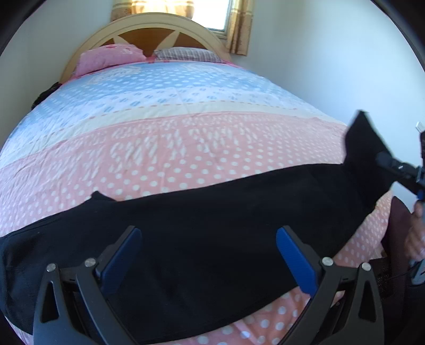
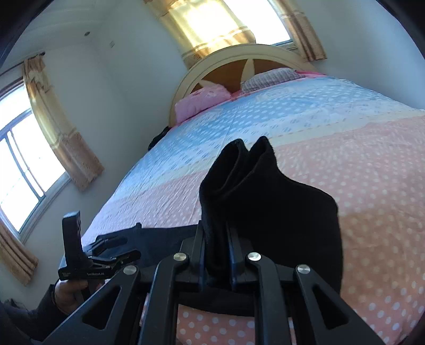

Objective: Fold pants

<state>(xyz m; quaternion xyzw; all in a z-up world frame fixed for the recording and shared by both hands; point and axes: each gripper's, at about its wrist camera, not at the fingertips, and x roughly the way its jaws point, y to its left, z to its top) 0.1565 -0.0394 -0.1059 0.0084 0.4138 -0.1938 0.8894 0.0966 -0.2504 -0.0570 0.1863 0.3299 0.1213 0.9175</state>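
1. Black pants lie stretched sideways across the pink polka-dot end of the quilt on the bed, near its foot edge.
2. Right hand-held gripper: jaws nearly closed, clamped on the pants' leg ends; the cloth bunches up and stands above the fingers.
3. In the left wrist view, that end of the pants is lifted off the quilt at the right edge, pinched by the right hand-held gripper (only its tip and part of its body show there).
4. Left hand-held gripper: jaws wide, blue pads apart, nothing between them; it hovers over the middle of the pants.
5. A hand grips the left hand-held gripper's handle, seen at lower left of the right wrist view.
6. Pink pillow and plaid pillow sit against the arched headboard; curtained window behind it.
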